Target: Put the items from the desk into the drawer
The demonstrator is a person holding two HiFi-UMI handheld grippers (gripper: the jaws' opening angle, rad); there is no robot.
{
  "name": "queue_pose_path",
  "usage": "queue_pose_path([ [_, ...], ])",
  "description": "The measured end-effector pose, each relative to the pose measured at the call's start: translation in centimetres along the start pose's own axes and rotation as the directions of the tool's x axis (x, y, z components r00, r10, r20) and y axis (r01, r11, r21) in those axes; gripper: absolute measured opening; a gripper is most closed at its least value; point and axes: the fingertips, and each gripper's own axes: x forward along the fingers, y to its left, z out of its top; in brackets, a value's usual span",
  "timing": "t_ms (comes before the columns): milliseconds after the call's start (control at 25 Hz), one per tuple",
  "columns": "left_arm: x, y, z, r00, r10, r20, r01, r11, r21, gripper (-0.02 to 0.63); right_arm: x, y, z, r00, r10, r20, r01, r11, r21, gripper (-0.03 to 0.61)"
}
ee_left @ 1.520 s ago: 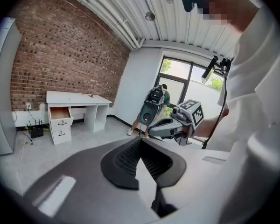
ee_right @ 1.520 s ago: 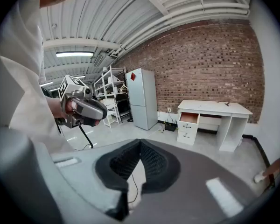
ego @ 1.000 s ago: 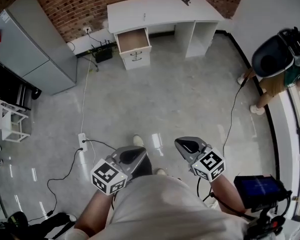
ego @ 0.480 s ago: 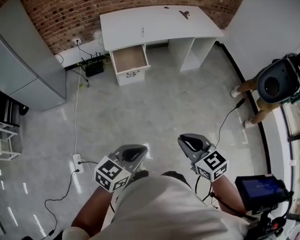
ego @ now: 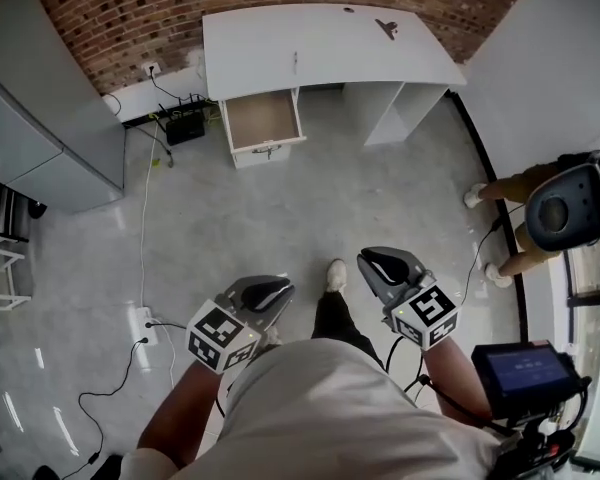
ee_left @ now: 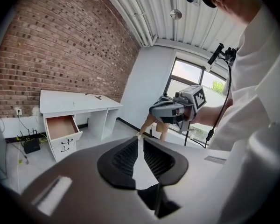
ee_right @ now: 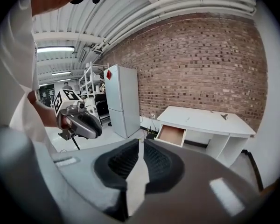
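A white desk (ego: 320, 48) stands against the brick wall, far ahead of me. Its top drawer (ego: 263, 120) is pulled open and looks empty. On the desktop lie a dark item (ego: 386, 28) near the right end and a small thin item (ego: 295, 63) near the middle. My left gripper (ego: 267, 293) and right gripper (ego: 384, 265) are held close to my body, both shut with nothing in them. The left gripper view shows the desk (ee_left: 74, 99), the drawer (ee_left: 60, 126) and the right gripper (ee_left: 173, 111). The right gripper view shows the desk (ee_right: 205, 118) and the drawer (ee_right: 171, 134).
A grey fridge (ego: 35, 118) stands at the left. A black box (ego: 185, 123) with cables sits by the wall, and a power strip (ego: 140, 323) with cords lies on the floor. Another person (ego: 545, 203) stands at the right wall. A screen (ego: 525, 370) hangs by my right arm.
I have walked a little toward the desk, and a foot now shows between the grippers. Both grippers stay shut and empty. The other person has shifted along the right wall.
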Motion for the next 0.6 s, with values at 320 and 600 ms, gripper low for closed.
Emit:
queue_pose_path([
  [320,11.5,6.5,6.7,0.994,0.101,-0.038,-0.102,0.995,-0.021,0.044,2.5,-14.6,1.0,0.996,0.085,0.025,-0.084,0.996,-0.024,0.023],
  [600,23.3,12.0,14.7,0.985,0.172,-0.035,-0.173,0.985,-0.027,0.043,1.1,-28.7,1.7,0.995,0.096,0.042,-0.095,0.995,-0.025,0.023],
])
